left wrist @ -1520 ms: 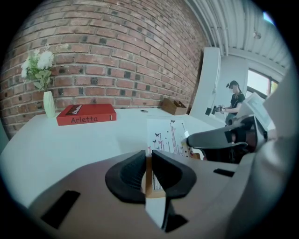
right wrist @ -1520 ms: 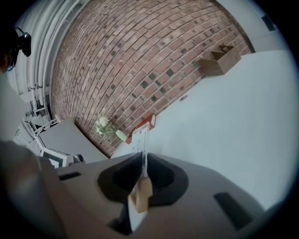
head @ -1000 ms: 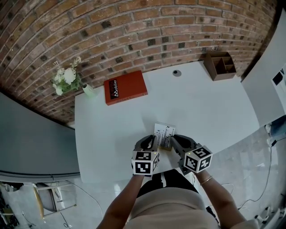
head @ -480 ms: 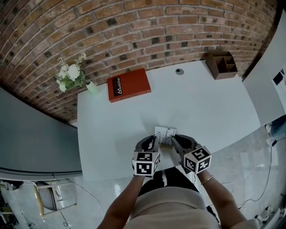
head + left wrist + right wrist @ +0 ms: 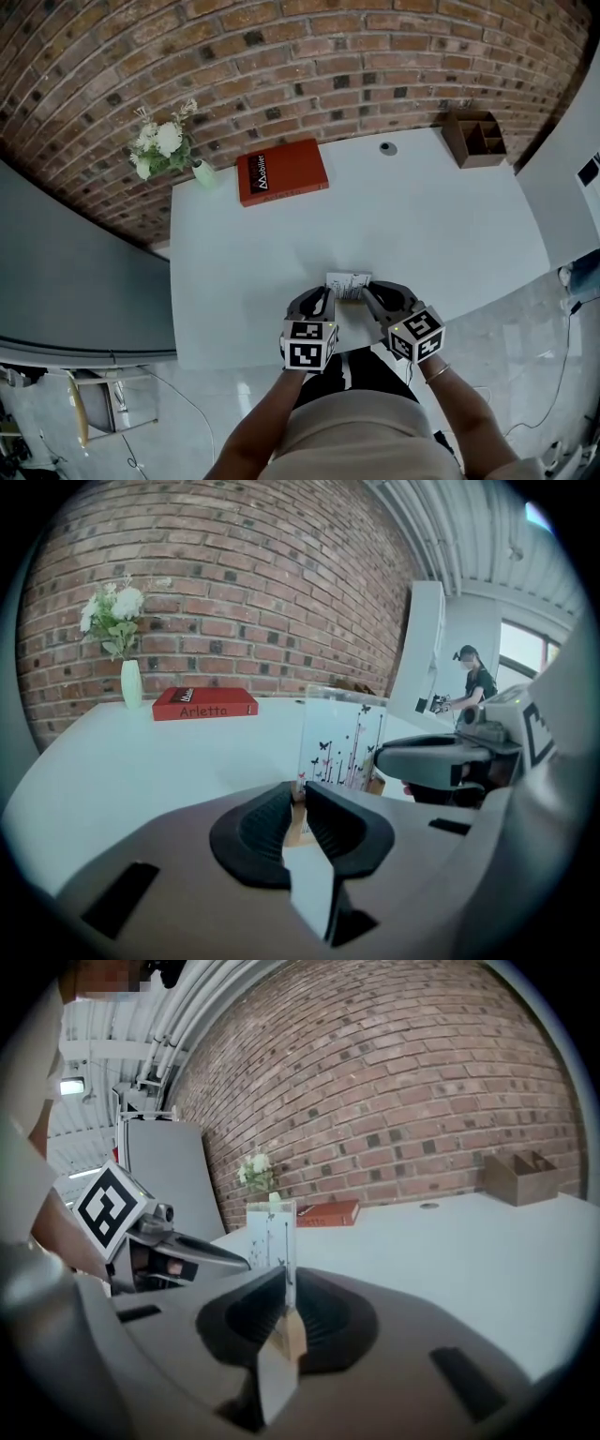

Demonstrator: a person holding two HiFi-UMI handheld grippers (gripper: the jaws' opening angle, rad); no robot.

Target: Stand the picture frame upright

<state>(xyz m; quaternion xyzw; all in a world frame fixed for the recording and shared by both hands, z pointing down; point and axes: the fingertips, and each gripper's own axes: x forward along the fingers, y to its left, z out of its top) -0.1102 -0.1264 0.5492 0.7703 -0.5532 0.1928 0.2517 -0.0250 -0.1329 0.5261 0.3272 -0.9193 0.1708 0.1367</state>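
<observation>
While the picture frame (image 5: 339, 738) stands upright, left fingers (image 5: 345, 827) pinching its base, right fingers (image 5: 325, 1320) its edge.

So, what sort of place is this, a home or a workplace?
Probably a workplace, perhaps an office or a lab: a plain white table against an exposed brick wall, a wooden desk organiser on it, and bare pipes along the ceiling.

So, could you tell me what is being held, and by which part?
The picture frame, by its lower edge: left gripper at the left end, right gripper at the right end.
</observation>
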